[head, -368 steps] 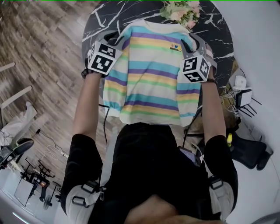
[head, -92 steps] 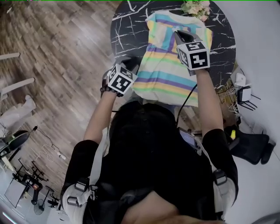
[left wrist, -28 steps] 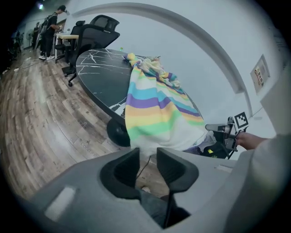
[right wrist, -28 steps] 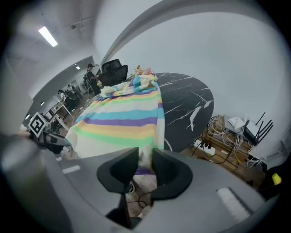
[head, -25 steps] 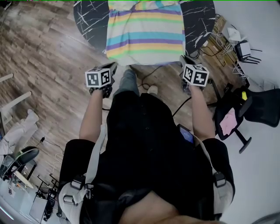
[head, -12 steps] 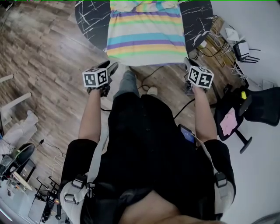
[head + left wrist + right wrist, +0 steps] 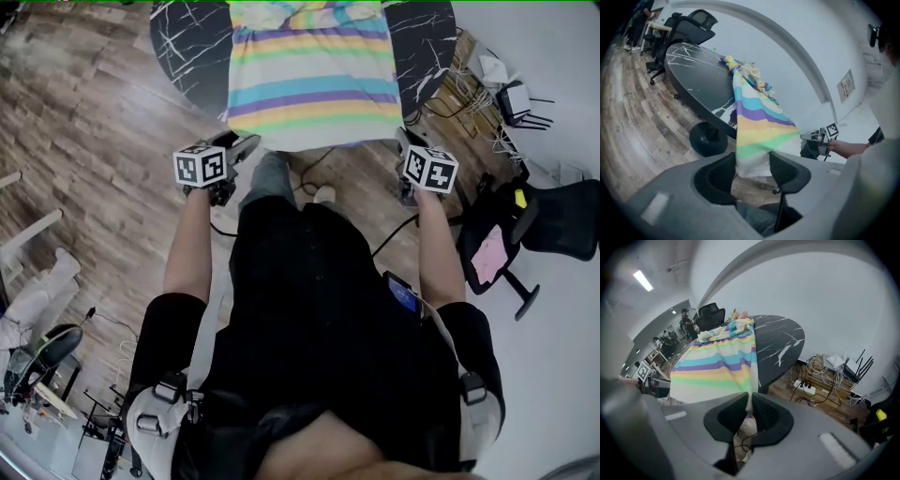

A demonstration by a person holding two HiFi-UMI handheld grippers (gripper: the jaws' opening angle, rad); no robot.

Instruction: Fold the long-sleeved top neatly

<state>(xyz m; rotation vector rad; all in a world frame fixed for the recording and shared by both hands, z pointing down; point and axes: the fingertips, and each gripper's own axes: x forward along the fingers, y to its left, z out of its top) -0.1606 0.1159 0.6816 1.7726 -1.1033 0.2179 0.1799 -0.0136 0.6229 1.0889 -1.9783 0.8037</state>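
Left tongs (image 7: pixel 753 163), just opening, stand apart around the hem of the top (image 7: pixel 309 70). Right tongs (image 7: pixel 749 401) pinch its other corner. It hangs off the worktop (image 7: pixel 187 47).

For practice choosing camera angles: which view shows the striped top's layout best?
The head view: the striped top lies spread across the black table, hem past the near edge. The left gripper view sees it side-on, narrow; the right gripper view foreshortens it from the corner the right tongs pinch.
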